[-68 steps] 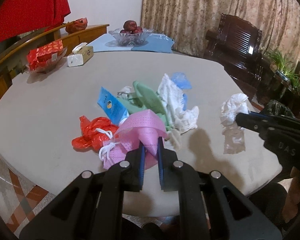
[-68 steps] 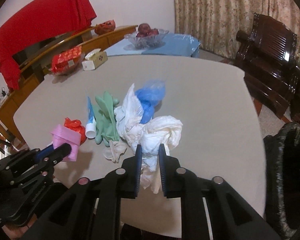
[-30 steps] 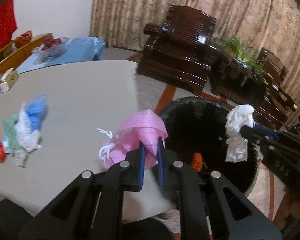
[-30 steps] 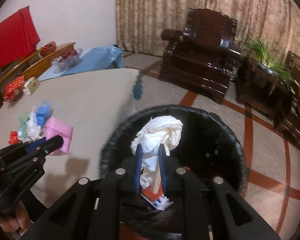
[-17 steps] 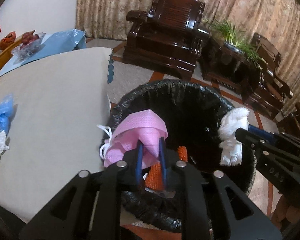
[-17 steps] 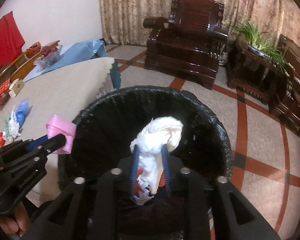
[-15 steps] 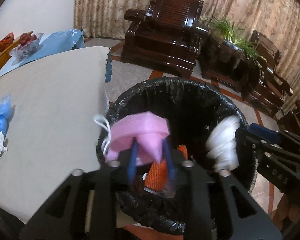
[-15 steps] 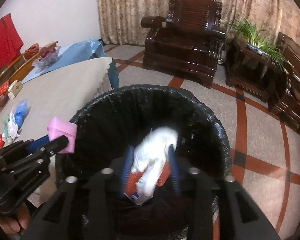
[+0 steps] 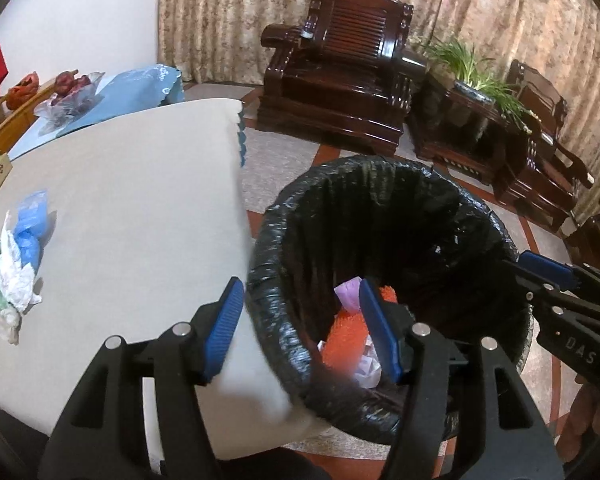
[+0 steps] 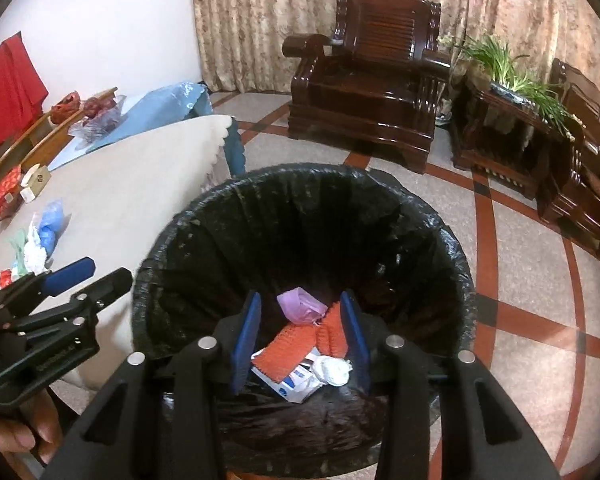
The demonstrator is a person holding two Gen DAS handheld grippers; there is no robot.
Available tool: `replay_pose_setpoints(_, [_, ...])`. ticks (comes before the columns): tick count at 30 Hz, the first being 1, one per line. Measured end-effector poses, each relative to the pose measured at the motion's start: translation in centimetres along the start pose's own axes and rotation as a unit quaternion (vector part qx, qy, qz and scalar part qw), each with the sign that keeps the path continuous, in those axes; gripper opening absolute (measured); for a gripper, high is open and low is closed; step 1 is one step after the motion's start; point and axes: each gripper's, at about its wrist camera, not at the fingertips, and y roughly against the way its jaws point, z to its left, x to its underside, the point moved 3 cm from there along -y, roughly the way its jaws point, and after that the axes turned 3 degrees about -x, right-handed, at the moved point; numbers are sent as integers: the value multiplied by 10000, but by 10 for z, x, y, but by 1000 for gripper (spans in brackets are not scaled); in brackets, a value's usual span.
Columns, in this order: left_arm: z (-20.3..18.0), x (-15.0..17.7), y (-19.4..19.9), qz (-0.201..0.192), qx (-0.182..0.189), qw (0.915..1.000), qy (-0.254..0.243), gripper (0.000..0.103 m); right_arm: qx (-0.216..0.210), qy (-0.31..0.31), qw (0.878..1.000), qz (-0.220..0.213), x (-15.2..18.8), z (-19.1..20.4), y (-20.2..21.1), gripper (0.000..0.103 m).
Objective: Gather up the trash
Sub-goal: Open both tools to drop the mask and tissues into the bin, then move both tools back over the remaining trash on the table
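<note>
A bin with a black liner [image 9: 380,208] [image 10: 300,184] stands on the floor by the table's edge. My left gripper [image 9: 300,320] hangs over its near rim, jaws opening with nothing between them. My right gripper [image 10: 300,332] is open and empty above the bin's middle. Inside lie the pink mask [image 10: 302,306] [image 9: 350,292], a white tissue wad [image 10: 334,368], orange mesh [image 10: 296,344] and a blue-and-white wrapper. A heap of trash [image 9: 16,264] [image 10: 40,240], with blue, green, white and red pieces, lies on the beige table [image 9: 132,200].
A dark wooden armchair [image 10: 372,80] and a plant stand [image 10: 508,120] are behind the bin on the tiled floor. At the table's far side are a tissue box [image 10: 36,186] and a glass fruit bowl [image 9: 72,92]. A hand [image 10: 20,436] holds the left gripper.
Both grippers swung from the table to above the bin and sank toward it. Both opened; the pink mask and the white tissue wad dropped into the bin.
</note>
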Motion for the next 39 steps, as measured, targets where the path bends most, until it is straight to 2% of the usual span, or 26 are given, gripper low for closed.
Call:
replay_pose_setpoints(10, [32, -1, 21, -127, -131, 9998, 112, 60, -94, 41, 9999, -8, -3, 35, 6, 41])
replay_pose_setpoints(15, [65, 0, 36, -215, -277, 9993, 138, 63, -182, 163, 9997, -64, -5, 65, 10, 42])
replay_pose_setpoints(23, [164, 8, 65, -352, -803, 9951, 456, 63, -631, 470, 9969, -56, -8, 139, 6, 42])
replay_pose_setpoints(31, [278, 25, 98, -455, -1386, 9855, 869, 63, -1063, 919, 9900, -84, -10, 231, 3, 42])
replay_pose_setpoints(39, [356, 46, 111, -389, -1717, 9785, 1079, 64, -1155, 1112, 9870, -108, -12, 301, -6, 43])
